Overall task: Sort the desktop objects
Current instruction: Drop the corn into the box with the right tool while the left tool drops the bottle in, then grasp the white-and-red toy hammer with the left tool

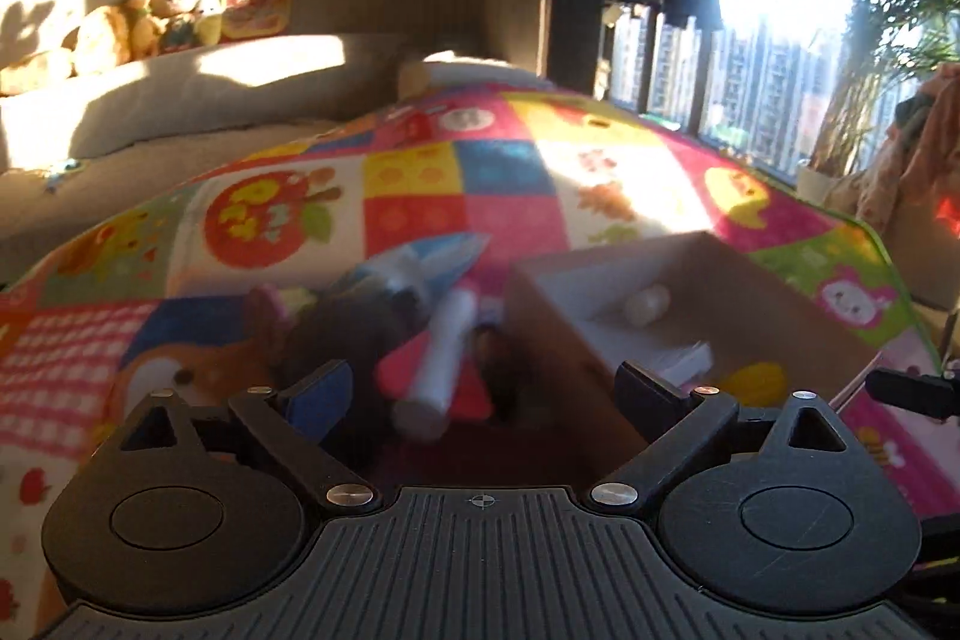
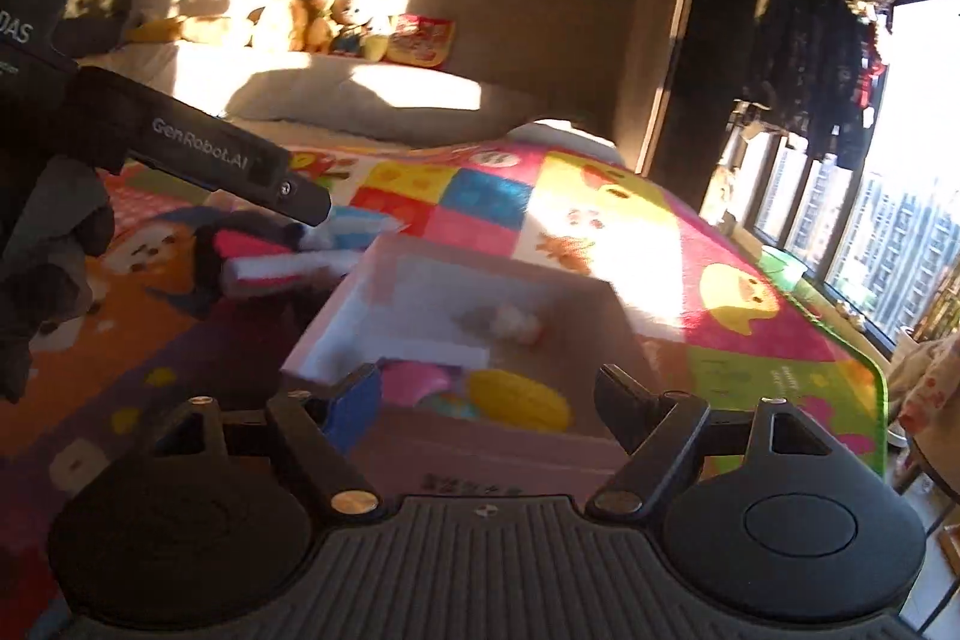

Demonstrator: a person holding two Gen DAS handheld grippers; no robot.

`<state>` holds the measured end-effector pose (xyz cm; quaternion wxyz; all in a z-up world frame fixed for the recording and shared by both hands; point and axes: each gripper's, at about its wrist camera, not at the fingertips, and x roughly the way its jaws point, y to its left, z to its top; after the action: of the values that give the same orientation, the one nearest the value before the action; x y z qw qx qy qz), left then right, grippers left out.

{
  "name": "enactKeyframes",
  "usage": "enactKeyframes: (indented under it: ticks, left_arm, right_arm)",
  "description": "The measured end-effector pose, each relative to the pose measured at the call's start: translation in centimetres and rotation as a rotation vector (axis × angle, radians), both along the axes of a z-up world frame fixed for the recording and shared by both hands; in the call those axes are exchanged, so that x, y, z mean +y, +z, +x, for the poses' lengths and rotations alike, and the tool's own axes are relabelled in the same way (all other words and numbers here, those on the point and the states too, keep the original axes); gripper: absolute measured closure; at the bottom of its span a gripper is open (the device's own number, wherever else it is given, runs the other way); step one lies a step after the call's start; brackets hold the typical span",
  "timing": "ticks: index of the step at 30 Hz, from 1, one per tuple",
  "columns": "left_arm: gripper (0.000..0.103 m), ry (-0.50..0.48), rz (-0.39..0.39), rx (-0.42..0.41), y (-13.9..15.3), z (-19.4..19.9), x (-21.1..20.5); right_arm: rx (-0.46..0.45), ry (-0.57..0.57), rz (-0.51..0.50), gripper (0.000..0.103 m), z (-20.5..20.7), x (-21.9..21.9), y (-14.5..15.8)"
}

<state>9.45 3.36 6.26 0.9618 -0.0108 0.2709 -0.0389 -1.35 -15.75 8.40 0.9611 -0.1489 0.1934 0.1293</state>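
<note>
My left hand-held gripper (image 1: 480,388), jaws wide and empty, hangs nearest the blurred white-and-pink cylindrical tube (image 1: 441,361) lying on the colourful patchwork mat (image 1: 600,172) just left of the open cardboard box (image 1: 558,316), its long axis pointing almost straight away.

Toys (image 1: 441,340) left of box (image 1: 552,316)

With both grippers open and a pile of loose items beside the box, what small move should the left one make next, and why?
Probably ease the left gripper forward and close on the white tube. It lies between the open fingers, on the loose pile left of the cardboard box, which already holds a yellow item and a pale ball. The right gripper hangs open over the box, holding nothing.
</note>
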Motion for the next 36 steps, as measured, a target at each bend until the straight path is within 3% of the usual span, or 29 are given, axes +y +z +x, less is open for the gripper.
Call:
enactKeyframes:
  ticks: [3,7,12,15,16,18,23,24,25,26,27,32,36]
  left_arm:
    - [0.001,0.060,0.007,0.036,-1.7,-1.4,1.8]
    - [0.000,0.096,0.030,0.037,-2.5,-2.8,2.8]
    - [0.000,0.076,0.046,0.015,-2.7,-3.1,3.0]
    - [0.002,0.056,0.063,-0.043,-2.5,-2.3,2.2]
    - [0.006,0.050,0.084,-0.057,-2.4,-1.8,1.8]
    - [0.030,0.033,0.139,-0.061,-2.6,-0.2,0.6]
    - [0.025,0.007,0.254,-0.058,-4.4,3.7,-1.9]
    - [0.029,0.003,0.268,-0.067,-4.5,4.1,-2.1]
    - [0.036,-0.007,0.273,-0.071,-4.5,4.3,-2.2]
    - [0.052,-0.014,0.275,-0.077,-4.3,4.4,-2.1]
    - [0.059,-0.019,0.266,-0.077,-4.1,4.2,-1.9]
    - [0.065,-0.003,0.206,-0.072,-3.4,0.0,1.7]
    - [0.059,0.043,0.196,-0.036,-3.9,-5.3,5.5]
  right_arm:
    - [0.036,0.047,-0.079,0.051,-0.2,2.7,-1.7]
    - [0.043,0.031,-0.104,0.051,1.0,4.9,-2.7]
    - [0.061,-0.033,-0.129,0.051,2.7,5.7,-3.6]
    - [0.092,-0.016,-0.053,0.051,2.5,4.5,-3.1]
    - [0.096,-0.009,-0.033,0.050,2.3,4.1,-2.9]
    - [0.092,-0.012,-0.007,0.042,1.4,3.4,-2.6]
    - [0.108,-0.033,0.033,0.040,-0.2,2.0,-1.8]
    - [0.104,-0.026,0.035,0.040,-0.4,1.9,-1.3]
    - [0.096,-0.015,0.041,0.040,-0.6,1.8,-0.6]
    - [0.091,-0.002,0.054,0.040,-0.6,1.7,0.2]
    - [0.091,0.011,0.069,0.040,-0.5,1.6,1.1]
    - [0.158,0.102,0.166,0.035,1.3,2.9,5.0]
    - [0.204,0.167,0.165,0.033,3.3,6.2,6.3]
